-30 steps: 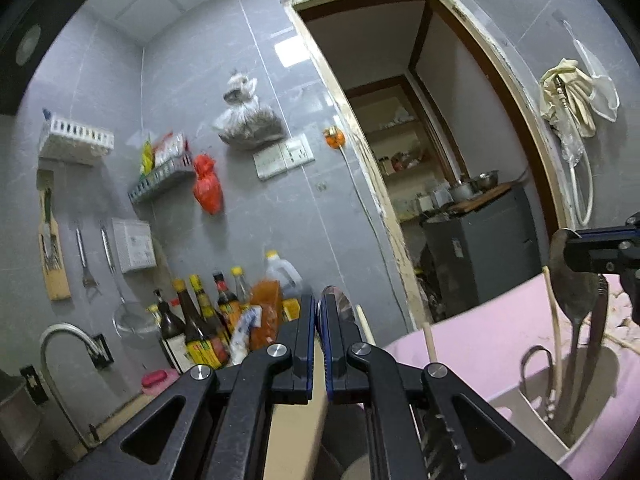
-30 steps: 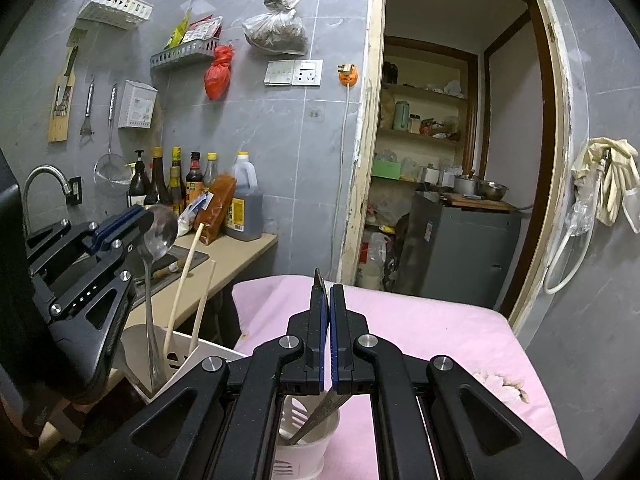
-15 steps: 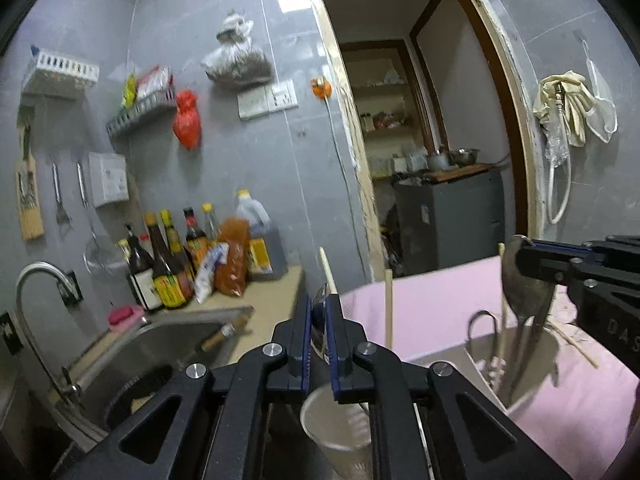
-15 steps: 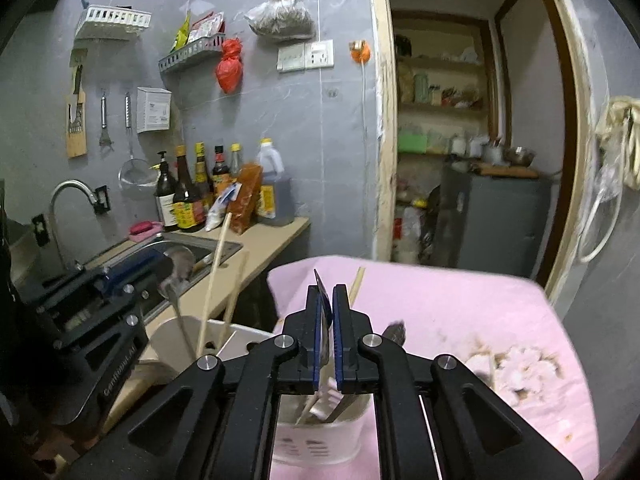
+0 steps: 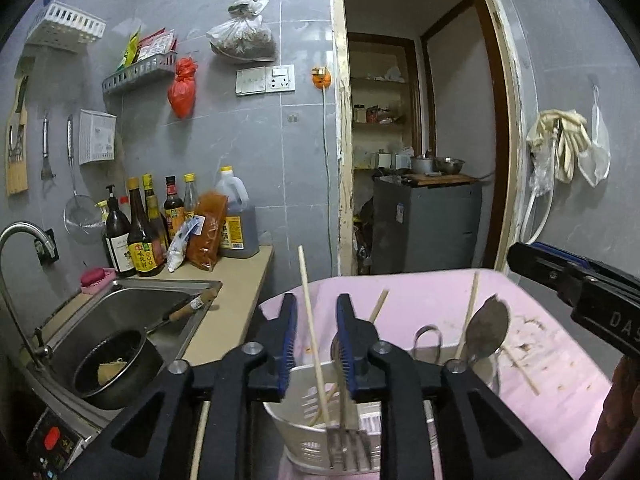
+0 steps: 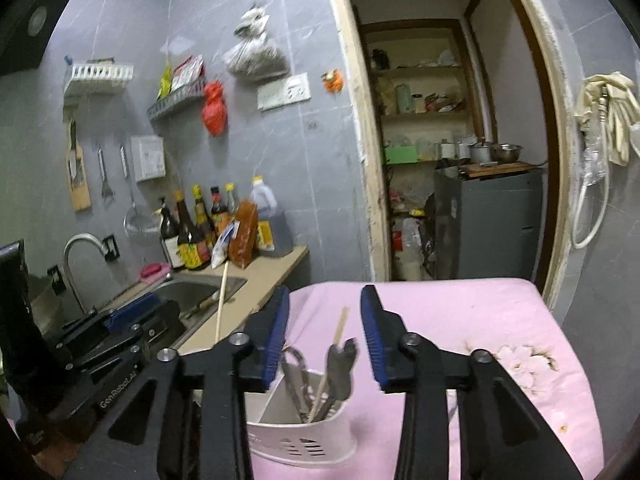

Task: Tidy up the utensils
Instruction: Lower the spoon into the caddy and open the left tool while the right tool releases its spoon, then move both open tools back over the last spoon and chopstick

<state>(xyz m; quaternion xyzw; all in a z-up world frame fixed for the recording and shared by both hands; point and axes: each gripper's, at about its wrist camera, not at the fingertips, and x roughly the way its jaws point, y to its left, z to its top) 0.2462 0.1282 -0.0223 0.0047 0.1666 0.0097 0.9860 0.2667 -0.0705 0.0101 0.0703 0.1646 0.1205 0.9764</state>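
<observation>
A white slotted utensil holder (image 5: 320, 436) (image 6: 304, 436) stands on the pink-covered table (image 5: 440, 296). It holds chopsticks (image 5: 314, 344), a metal spoon (image 5: 486, 332) standing bowl up, a fork (image 5: 344, 448) and other metal utensils (image 6: 340, 364). My left gripper (image 5: 316, 320) is open just above the holder, with one chopstick standing between its fingers, not gripped. My right gripper (image 6: 324, 320) is open and empty above the holder. In the left wrist view the right gripper's body (image 5: 580, 284) shows at the right edge.
A steel sink (image 5: 124, 312) with a dark pot (image 5: 112, 372) and a tap (image 5: 24, 240) lies left of the table. Sauce bottles (image 5: 148, 236) stand on the beige counter (image 5: 232, 312). A doorway with a grey cabinet (image 5: 428, 224) is behind.
Both grippers have opened and let go of the utensils they held, which now stand in the holder. Both views have tilted down toward the holder.
</observation>
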